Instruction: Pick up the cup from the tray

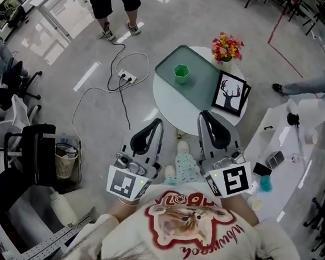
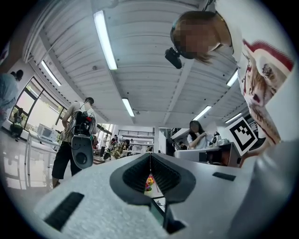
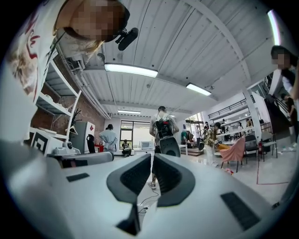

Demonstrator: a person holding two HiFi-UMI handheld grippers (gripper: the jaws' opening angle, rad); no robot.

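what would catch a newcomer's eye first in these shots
Two pale grippers fill the foreground of the head view, the left gripper and the right gripper, both shut and empty, pointing toward a round white table. On it a green cup stands upright on a green tray. Bright flowers and a black-framed deer picture sit at the tray's right side.

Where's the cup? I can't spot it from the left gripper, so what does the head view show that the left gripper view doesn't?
Only the head view: the green cup standing on the tray, and the power strip. Only the left gripper view: the ceiling lights. Both: the left gripper, jaws together, and the flowers beyond it.
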